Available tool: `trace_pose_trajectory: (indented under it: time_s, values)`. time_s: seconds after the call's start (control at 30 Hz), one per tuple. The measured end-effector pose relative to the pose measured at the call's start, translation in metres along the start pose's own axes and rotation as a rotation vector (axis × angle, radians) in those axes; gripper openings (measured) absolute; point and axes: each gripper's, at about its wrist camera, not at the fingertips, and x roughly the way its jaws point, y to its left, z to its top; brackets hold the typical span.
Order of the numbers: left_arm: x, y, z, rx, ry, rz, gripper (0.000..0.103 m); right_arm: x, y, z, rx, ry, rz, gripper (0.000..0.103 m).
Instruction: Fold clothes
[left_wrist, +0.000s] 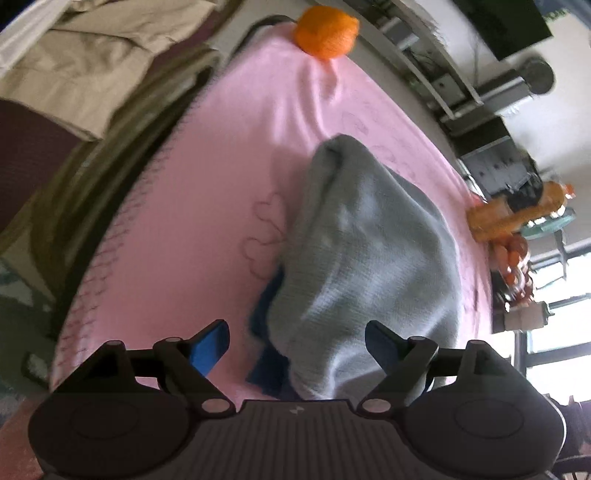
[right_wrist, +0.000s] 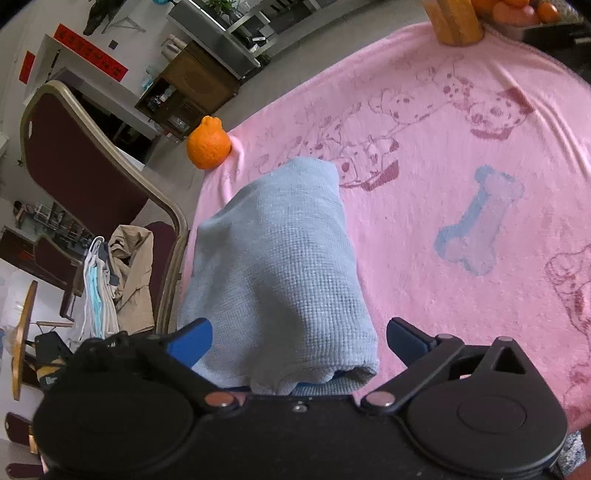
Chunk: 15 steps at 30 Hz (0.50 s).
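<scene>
Left wrist view: the left gripper (left_wrist: 297, 341) stands wide open, gripping nothing — the folded grey garment (left_wrist: 365, 258) lies on the pink blanket (left_wrist: 207, 192) just ahead, between and beyond its blue fingers (left_wrist: 208, 349).

Right wrist view: the right gripper (right_wrist: 299, 345) is likewise spread wide and empty — the garment's near end sits between its fingers, untouched.

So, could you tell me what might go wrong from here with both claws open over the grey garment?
The left claw and right claw are open, so the folded grey garment may slump or unfold. A blue layer peeks out underneath, so the fold could be uneven. The orange sits at the blanket's edge and could roll off.
</scene>
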Motion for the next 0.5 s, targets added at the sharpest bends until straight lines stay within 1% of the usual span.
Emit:
trace_pose_trajectory:
  time_s: [0.17,0.3,0.4,0.5]
  values:
    - [0.025,0.002,0.012,0.019,0.017,-0.014,0.085,0.02,-0.016,0.014,0.02,0.021,0.057,0.102]
    - [0.032,0.003,0.011,0.022,0.056,-0.058,0.083,0.035,-0.038,0.021,0.06,0.024,0.124,0.102]
    - [0.034,0.006,0.006,0.022,0.072,-0.06,0.084,0.046,-0.059,0.023,0.12,0.04,0.192,0.102]
    - [0.036,0.01,0.002,0.004,0.101,-0.075,0.085,0.058,-0.078,0.025,0.217,0.064,0.254,0.102]
